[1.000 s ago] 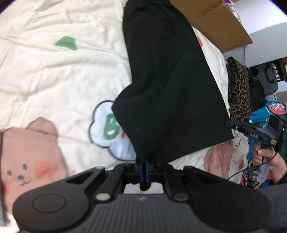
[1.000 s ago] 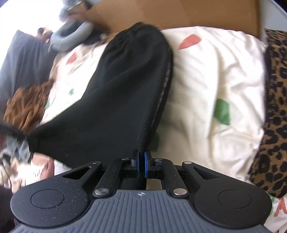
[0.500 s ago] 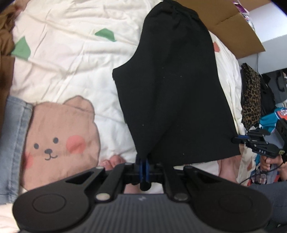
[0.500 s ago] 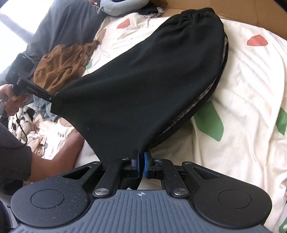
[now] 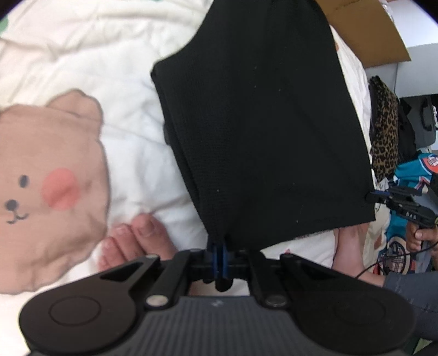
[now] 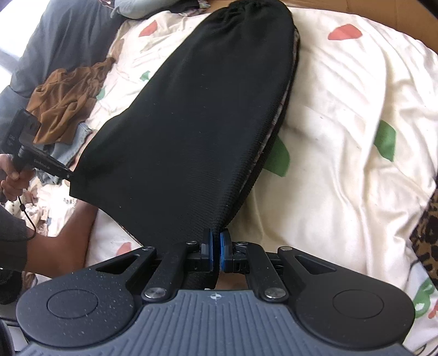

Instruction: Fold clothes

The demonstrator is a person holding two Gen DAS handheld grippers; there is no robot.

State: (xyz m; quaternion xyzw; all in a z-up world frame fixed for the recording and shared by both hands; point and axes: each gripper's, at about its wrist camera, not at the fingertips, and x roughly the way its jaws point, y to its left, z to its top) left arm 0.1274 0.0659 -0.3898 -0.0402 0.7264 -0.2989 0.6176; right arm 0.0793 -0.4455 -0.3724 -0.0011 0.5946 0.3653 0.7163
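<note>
A black knit garment (image 5: 260, 131) stretches over the cream bedspread, its gathered waistband (image 6: 260, 8) at the far end. My left gripper (image 5: 220, 250) is shut on one near corner of its hem. My right gripper (image 6: 216, 246) is shut on the other near corner, with the fabric pinched between the blue pads. In the left wrist view the right gripper (image 5: 373, 197) shows at the right, clamped on the hem corner. In the right wrist view the left gripper (image 6: 67, 175) shows at the left, gripping its corner. The near hem hangs taut between the two.
The bedspread (image 6: 342, 109) carries a bear print (image 5: 46, 186) and coloured patches. A brown garment (image 6: 68, 95) and denim (image 6: 68, 145) lie at the left, leopard-print cloth (image 5: 383, 123) at the right, cardboard (image 5: 364, 32) behind. A person's bare toes (image 5: 137, 241) and forearm (image 6: 60, 232) are close.
My left gripper has sunk toward the bed with its corner, and the garment now lies flatter and fills more of that view. The right gripper shifted sideways, still clamped on its corner.
</note>
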